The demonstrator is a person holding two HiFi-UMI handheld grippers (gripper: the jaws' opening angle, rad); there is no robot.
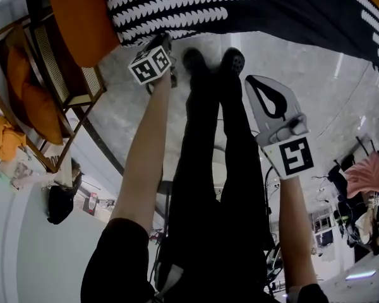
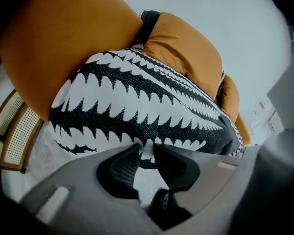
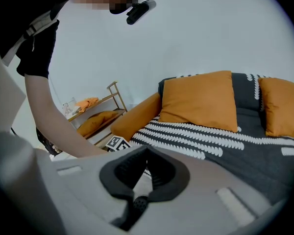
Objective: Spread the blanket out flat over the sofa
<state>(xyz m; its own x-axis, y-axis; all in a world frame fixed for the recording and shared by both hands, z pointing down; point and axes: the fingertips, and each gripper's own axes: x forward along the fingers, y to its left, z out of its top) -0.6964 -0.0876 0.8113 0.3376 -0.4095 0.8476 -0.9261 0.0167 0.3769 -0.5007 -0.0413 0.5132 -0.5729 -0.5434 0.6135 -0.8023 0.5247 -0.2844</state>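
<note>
Your left gripper (image 2: 147,149) is down at the front edge of the sofa (image 2: 63,43), with its fingers (image 2: 121,166) closed to a narrow gap and pinching the hem of the blanket (image 2: 137,102). A thin white strip of the fabric sits between the tips. In the left gripper view the blanket bulges over the front of the seat beside the rounded orange armrest, black and grey with rows of white toothed stripes.

Your right gripper (image 3: 146,150) is held well apart from the sofa, out over the pale floor (image 1: 290,62). Its fingers (image 3: 118,170) are pressed together at the tips and nothing is between them. In the head view it points towards the blanket without touching it.

In the right gripper view, the blanket covers the seat and shows again along the backrest. Two orange cushions (image 3: 201,102) lean against the backrest on top of it. The stripes run along the seat, and the near edge by the armrest looks bunched, not flat.

Your left forearm (image 1: 142,163) reaches down to that edge. Your dark shoes (image 1: 208,62) stand just beside the sofa front. A wooden shelf (image 3: 95,114) with orange items stands to the side of the armrest.
</note>
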